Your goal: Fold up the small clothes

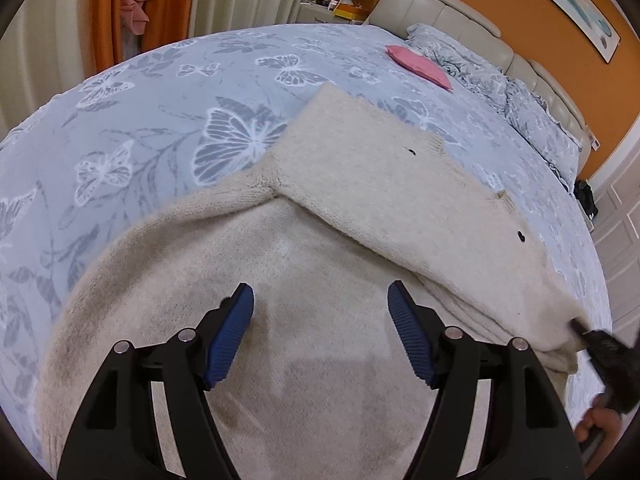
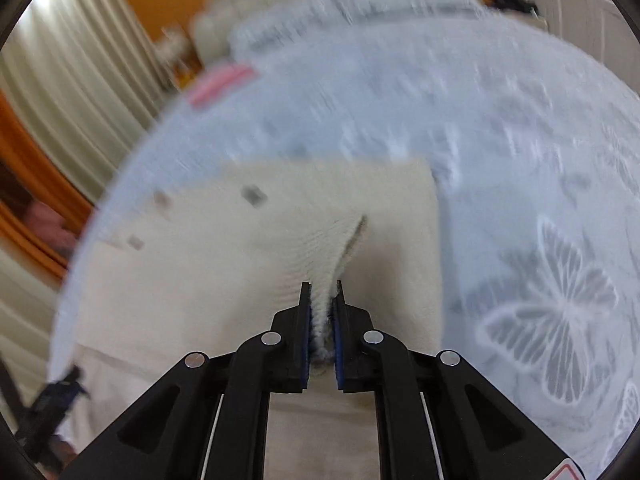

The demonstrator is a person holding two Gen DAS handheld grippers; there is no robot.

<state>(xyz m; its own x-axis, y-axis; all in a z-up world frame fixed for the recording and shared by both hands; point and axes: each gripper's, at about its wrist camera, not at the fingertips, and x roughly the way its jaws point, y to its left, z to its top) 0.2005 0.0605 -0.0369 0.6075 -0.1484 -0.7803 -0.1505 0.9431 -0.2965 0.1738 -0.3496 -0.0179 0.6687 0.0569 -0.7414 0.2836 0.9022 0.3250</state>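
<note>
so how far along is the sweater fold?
Done: one side of the sweater is already folded over the body. In hand: the right gripper is shut on a pinch of knit; the left gripper is open above the fabric, holding nothing. Left: the near sleeve still lies out on the bed, and the final fold.

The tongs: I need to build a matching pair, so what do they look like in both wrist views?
Both the left tongs and right tongs have matte black angular linkage arms with round silver pins at the pivots. The fingers carry ribbed blue pads. No cables show.
</note>
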